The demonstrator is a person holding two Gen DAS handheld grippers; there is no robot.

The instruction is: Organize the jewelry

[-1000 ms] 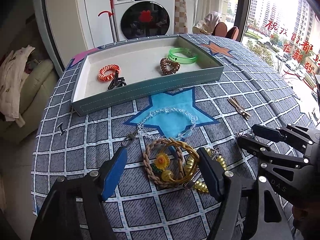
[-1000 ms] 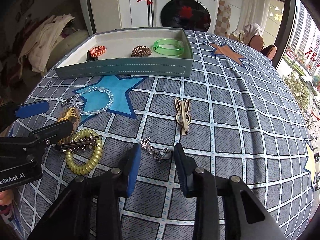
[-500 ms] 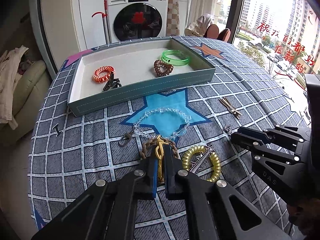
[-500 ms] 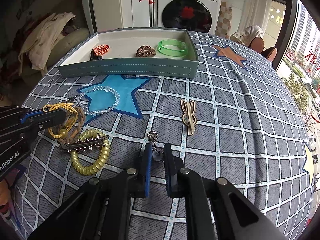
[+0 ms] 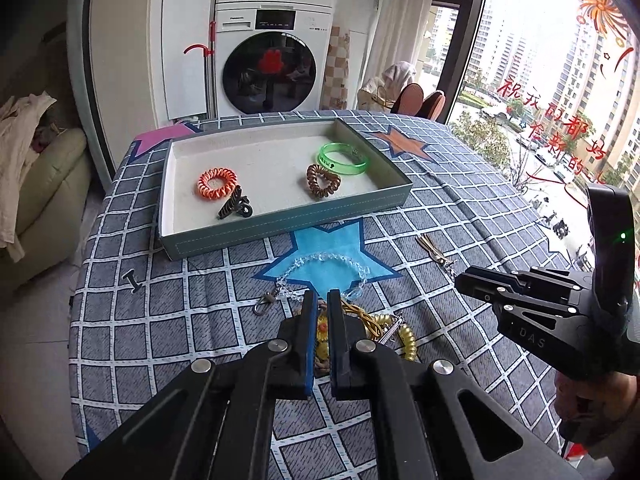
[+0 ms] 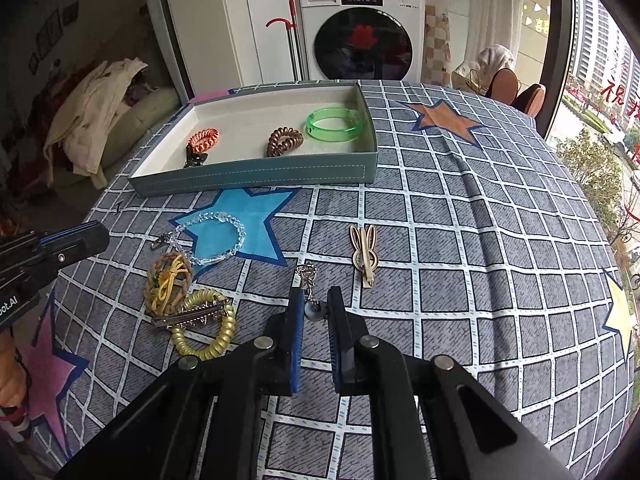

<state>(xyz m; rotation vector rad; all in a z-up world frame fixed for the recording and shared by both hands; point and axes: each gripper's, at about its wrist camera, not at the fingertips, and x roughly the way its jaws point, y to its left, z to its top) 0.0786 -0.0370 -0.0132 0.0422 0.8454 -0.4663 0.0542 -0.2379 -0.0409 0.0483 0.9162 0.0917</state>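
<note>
On the checked grey tablecloth (image 6: 460, 240), near its front edge, the left gripper (image 5: 323, 300) is seen pinched narrow, whether on the braided rope bracelet with yellow cord (image 6: 170, 282) cannot be told; the right gripper (image 6: 314, 300) is clamped on a small silver chain charm (image 6: 308, 280); the grey-green tray (image 6: 256, 174) sits toward the far edge.

Both wrist cameras look steeply down along their fingers, close above the tablecloth (image 5: 132, 344) — facing the washing machine (image 6: 362, 28). Shared: tray (image 5: 280, 228), blue star (image 6: 240, 216).
</note>
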